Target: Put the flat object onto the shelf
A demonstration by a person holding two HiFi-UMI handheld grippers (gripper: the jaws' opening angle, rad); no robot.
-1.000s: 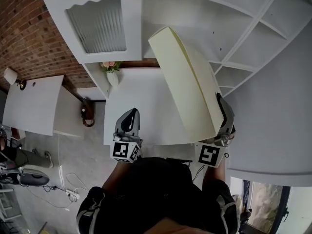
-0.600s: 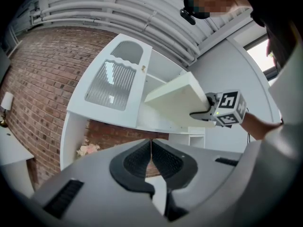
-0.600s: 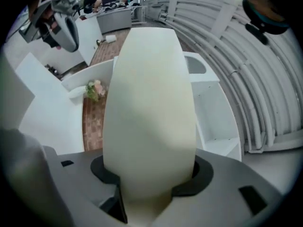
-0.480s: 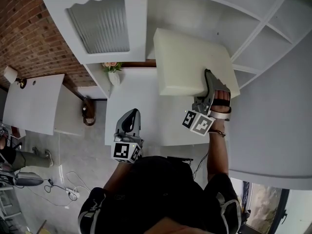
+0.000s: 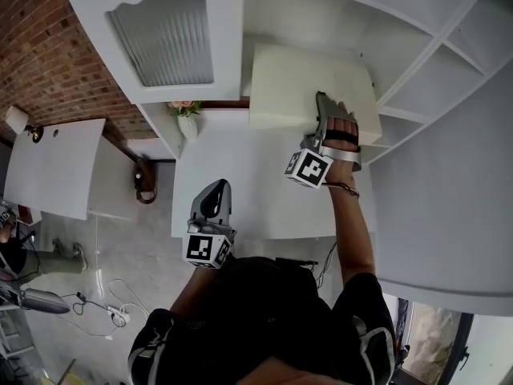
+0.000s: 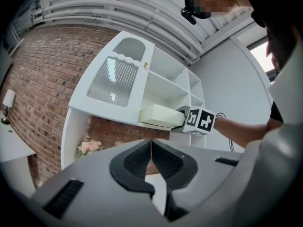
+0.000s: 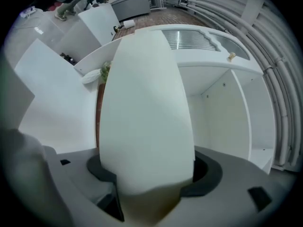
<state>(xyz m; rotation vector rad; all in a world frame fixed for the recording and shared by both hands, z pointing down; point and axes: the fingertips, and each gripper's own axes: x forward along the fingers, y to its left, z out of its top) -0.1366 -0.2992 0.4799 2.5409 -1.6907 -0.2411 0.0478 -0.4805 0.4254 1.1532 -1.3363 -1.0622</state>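
Observation:
The flat object is a thick cream block (image 5: 309, 87). It lies level on the lowest board of the white shelf unit (image 5: 321, 22), its near edge sticking out over the table. My right gripper (image 5: 321, 104) holds that near edge; its jaws are opening, and the pads still lie against the block (image 7: 147, 103), which fills the right gripper view. The left gripper view shows the block (image 6: 158, 116) on the shelf from the side. My left gripper (image 5: 212, 197) is shut and empty, low over the table's front edge.
A white table (image 5: 232, 183) stands below the shelf unit. A small vase of flowers (image 5: 183, 115) sits at its back left corner. A ribbed glass cabinet door (image 5: 164, 38) is left of the open compartment. More shelf compartments (image 5: 449, 62) lie to the right.
The right gripper carried the block from a steep tilt over the table up and forward, turned it level and set it on the shelf. The left gripper stayed still.

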